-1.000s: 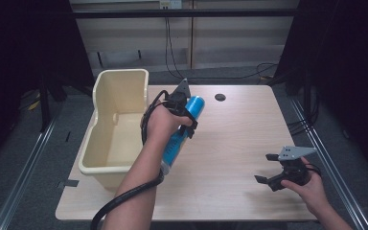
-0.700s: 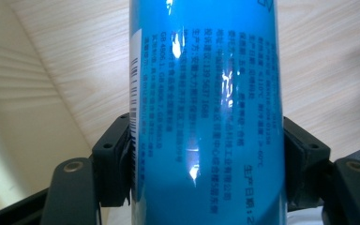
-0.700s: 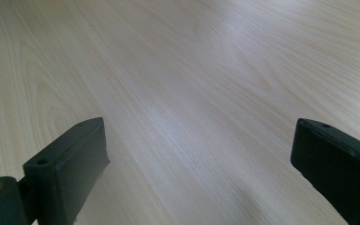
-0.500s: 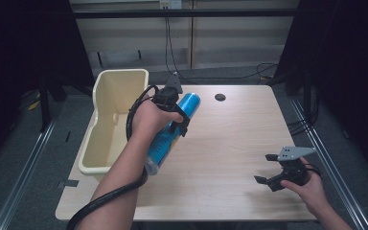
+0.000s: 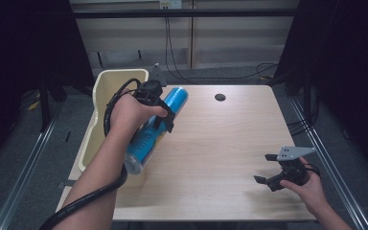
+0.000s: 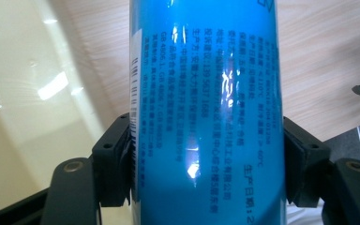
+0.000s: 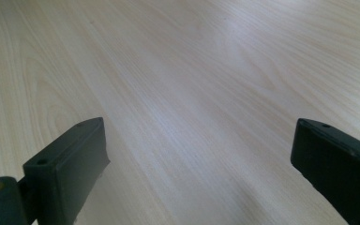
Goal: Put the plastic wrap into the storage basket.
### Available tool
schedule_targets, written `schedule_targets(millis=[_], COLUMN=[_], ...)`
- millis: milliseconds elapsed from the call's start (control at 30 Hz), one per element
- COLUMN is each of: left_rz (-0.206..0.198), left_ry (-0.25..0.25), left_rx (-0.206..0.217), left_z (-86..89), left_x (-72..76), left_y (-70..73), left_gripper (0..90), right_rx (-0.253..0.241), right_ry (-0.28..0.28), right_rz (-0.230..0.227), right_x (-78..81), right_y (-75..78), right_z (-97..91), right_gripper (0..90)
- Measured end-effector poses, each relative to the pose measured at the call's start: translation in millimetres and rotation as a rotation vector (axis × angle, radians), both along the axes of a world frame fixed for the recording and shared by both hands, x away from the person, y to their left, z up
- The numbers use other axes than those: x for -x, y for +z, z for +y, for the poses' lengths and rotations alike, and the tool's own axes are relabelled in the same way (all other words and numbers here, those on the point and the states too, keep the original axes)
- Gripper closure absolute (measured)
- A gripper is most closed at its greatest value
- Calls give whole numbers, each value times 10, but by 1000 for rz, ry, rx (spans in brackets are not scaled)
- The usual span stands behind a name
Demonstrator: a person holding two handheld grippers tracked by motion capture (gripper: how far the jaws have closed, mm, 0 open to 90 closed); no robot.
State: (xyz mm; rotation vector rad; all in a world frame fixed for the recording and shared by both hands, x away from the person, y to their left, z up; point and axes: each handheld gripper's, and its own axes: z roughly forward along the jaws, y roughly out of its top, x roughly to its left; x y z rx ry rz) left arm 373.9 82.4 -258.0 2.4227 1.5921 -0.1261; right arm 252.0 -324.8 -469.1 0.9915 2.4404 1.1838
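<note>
The blue canister, clamped mid-body in the left claw above the counter's left edge, seemingly needs lowering into the cream bin; the right claw rests wide open, empty.

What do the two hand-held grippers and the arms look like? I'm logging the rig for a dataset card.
Both are black. The left hand-held gripper has blocky jaws with screw holes and brass-coloured pivot pins, and a thick black cable loops over the hand and trails along the bare, sleeveless forearm. The right hand-held gripper carries a grey three-cornered plate on top; its jaw pads are flat and rectangular. No gloves are worn.
</note>
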Motion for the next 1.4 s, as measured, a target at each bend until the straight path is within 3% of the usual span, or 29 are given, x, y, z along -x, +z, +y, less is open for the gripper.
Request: schedule_targets(millis=[733, 833, 1400], left_rz=[-8, -14, -16], left_ry=[105, 112, 184], left_rx=[22, 7, 9], left_z=[506, 567, 934], left_x=[137, 157, 278], left_y=[259, 283, 289], left_gripper=[323, 323, 323], right_rx=[5, 3, 5], right_ry=[2, 2, 7], right_rz=[-4, -5, -9], right_x=[-6, -9, -9], right_y=[2, 1, 11], right_z=[38, 42, 64], right_gripper=[38, 38, 37])
